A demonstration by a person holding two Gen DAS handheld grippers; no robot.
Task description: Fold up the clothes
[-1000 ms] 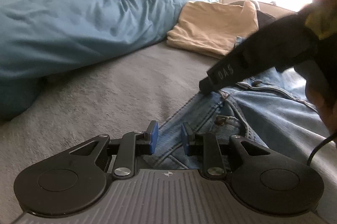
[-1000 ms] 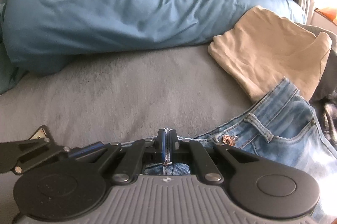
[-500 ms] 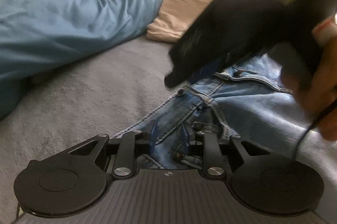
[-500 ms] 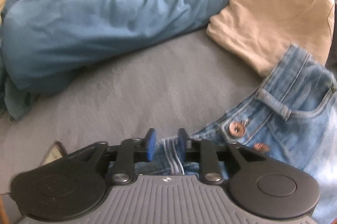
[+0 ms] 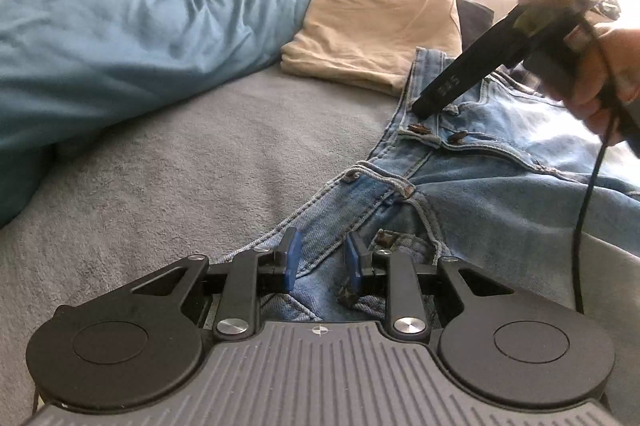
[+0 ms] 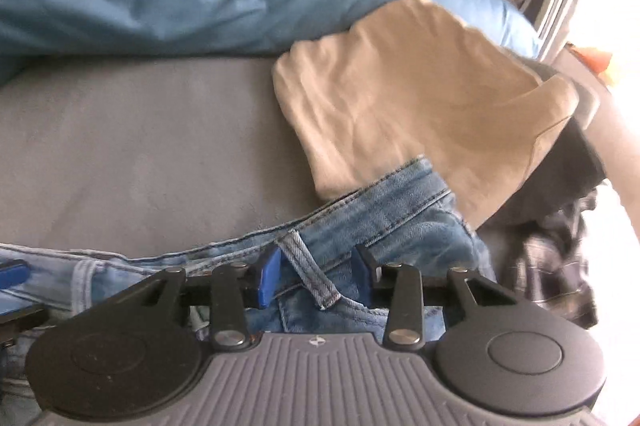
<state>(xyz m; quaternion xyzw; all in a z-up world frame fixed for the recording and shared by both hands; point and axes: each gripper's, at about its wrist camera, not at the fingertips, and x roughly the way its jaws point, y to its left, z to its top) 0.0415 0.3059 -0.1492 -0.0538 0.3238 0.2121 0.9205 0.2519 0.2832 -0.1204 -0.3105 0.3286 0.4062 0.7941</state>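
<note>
Grey bedding on the bed [image 5: 192,161] is carrying everything I am working over, with a blue duvet [image 5: 120,17] bunched beyond both grippers and bright window light further back. I am holding the left gripper [image 5: 320,262] low over the jeans [image 5: 500,209]; its pads are standing apart with denim from the fly area lying between them, not pinched as far as I can tell. I am steering the right gripper [image 6: 316,276] along the waistband, and its jaws are opening, with a belt loop [image 6: 308,270] and the band between the pads but not squeezed.

Ahead of the right gripper, the jeans' waistband is running up against a folded tan top [image 6: 400,105], touching or overlapping its near edge. Dark and checked clothes [image 6: 560,238] are heaped off to the right of it.

My worry: if I am closing on the loop alone, the thin strip could slip or lift only itself, leaving the heavy denim sagging and the fold crooked. Dragging the waistband forward could also catch the tan top and undo its fold. The cable [image 5: 588,209] hanging from the right gripper is trailing across the jeans and could snag a fold.

No containers are showing in either view.
</note>
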